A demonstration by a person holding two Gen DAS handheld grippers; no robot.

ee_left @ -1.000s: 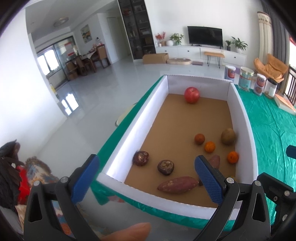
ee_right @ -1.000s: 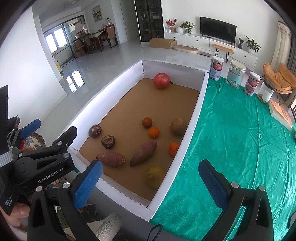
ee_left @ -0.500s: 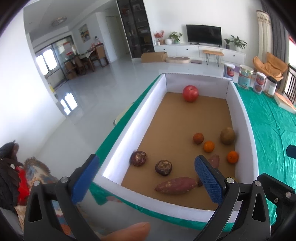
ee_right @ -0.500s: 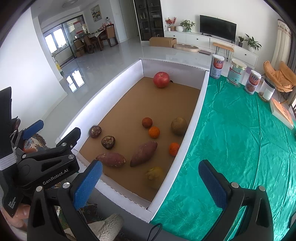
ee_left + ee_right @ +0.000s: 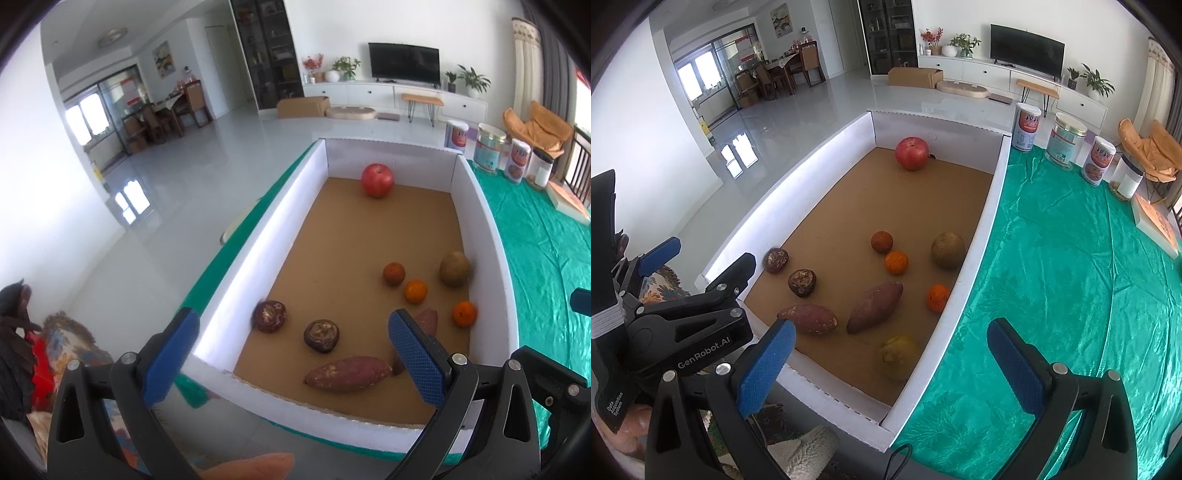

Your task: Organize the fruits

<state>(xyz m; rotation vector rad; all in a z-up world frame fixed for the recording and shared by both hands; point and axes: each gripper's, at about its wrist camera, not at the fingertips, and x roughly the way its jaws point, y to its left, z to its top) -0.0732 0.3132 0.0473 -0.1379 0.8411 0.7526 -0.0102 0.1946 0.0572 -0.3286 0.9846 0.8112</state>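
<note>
Both my left gripper [image 5: 293, 352] and right gripper [image 5: 890, 360] hang spread and empty before the box [image 5: 982, 221] on the surface. The near yam [image 5: 808, 319] lies crosswise, looks firm and heavy; I would pinch its thick middle. Tangerines [image 5: 896, 262] probably roll.
</note>
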